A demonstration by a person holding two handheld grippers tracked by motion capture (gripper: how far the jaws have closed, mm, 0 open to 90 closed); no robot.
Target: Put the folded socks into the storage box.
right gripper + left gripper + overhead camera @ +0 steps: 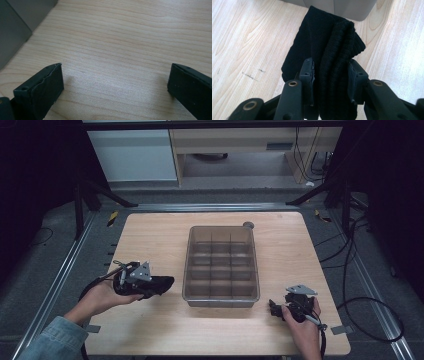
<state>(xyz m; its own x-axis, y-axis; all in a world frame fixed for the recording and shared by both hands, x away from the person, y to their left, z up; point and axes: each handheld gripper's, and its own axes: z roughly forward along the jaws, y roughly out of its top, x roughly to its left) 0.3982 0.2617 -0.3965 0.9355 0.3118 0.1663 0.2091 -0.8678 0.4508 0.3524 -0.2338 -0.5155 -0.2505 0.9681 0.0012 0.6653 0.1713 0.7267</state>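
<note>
Black knit sock (325, 62) is pinched in the left tool (331, 75) near the tabletop's left edge; next, carry it over the divided bin (220, 298). Right tool (115, 87) rests spread.

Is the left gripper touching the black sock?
Touching. The left gripper view shows the left gripper with both jaws pressed against the black sock.

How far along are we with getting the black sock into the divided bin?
Early. Every compartment of the divided bin that shows looks empty. The left gripper is clamped on the folded black sock, beside the bin. The right gripper is open over bare table. Placing the sock remains.
</note>
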